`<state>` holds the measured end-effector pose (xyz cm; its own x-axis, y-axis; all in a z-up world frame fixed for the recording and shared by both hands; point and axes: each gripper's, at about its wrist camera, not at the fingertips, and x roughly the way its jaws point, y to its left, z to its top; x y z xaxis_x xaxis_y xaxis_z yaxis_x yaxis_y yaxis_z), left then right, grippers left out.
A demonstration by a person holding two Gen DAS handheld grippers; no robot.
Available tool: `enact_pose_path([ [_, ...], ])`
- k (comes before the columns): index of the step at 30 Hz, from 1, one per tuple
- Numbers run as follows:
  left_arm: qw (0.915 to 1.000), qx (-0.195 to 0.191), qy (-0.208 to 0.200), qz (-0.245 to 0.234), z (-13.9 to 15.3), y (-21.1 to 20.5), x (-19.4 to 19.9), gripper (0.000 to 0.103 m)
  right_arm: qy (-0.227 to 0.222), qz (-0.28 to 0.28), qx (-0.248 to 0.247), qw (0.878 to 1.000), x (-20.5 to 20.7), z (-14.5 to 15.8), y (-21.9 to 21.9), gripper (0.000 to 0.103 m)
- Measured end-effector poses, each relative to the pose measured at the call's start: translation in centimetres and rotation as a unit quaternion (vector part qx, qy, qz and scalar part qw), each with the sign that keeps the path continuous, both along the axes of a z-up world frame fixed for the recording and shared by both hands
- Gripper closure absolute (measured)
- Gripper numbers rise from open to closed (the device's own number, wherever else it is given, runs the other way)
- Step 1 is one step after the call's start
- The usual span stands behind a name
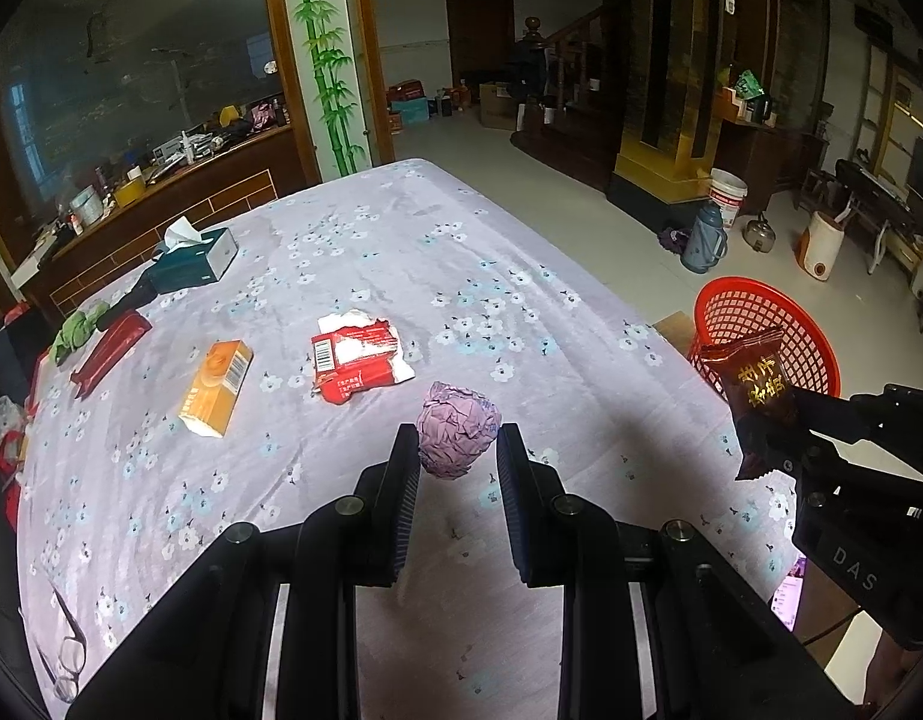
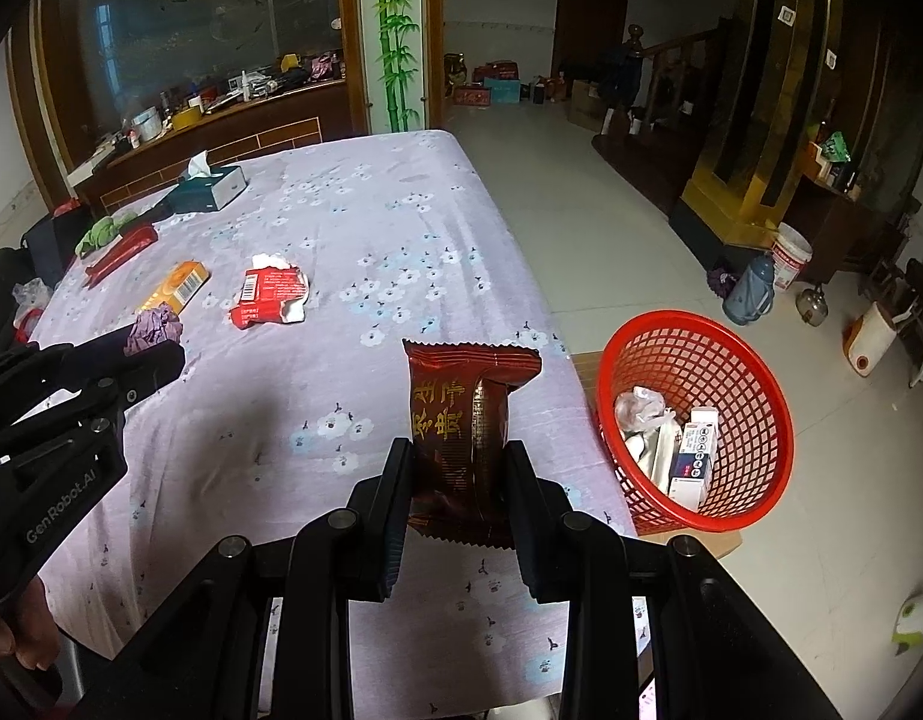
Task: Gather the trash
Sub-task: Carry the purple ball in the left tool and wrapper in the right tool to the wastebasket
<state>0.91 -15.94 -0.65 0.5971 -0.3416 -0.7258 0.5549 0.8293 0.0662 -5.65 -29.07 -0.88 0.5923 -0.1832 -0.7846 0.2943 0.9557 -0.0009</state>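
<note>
The right gripper (image 2: 458, 474) is clamped on a dark brown snack wrapper (image 2: 464, 420) with gold characters, its two fingers pressing the packet's sides and holding it upright above the near edge of the table (image 2: 401, 228). The left gripper (image 1: 455, 450) has a crumpled purple paper ball (image 1: 457, 427) between its fingers; the left finger touches the ball, but a sliver of gap shows at the right one, so whether it is gripped cannot be told. Farther out on the lilac flowered tablecloth lie a torn red carton (image 1: 359, 355) and, to its left, an orange box (image 1: 216, 387), then a dark red packet (image 1: 108, 351) beside a green cloth (image 1: 77, 330), and a teal tissue box (image 1: 196, 261) near the far left edge. On the floor just beside the table's right side stands a red mesh basket (image 2: 731, 336) already holding white scraps and a small carton
</note>
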Motion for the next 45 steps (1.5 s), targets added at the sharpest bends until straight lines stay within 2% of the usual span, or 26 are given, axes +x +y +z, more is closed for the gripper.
enact_pose_path([
  [20,0.9997,0.0,0.01,-0.024,-0.6,-3.1,0.5,0.078,0.005,-0.02,-0.014,1.0,-0.2,-0.3,-2.6,0.071],
  [35,0.9977,0.003,0.018,-0.065,-1.3,-8.0,-0.4,0.078,0.013,-0.055,-0.01,0.998,-2.1,-0.9,-6.9,0.071],
  [45,0.9941,-0.002,0.025,-0.105,-1.6,-12.2,-1.4,0.078,0.02,-0.093,0.006,0.995,-4.0,-1.4,-11.3,0.071],
])
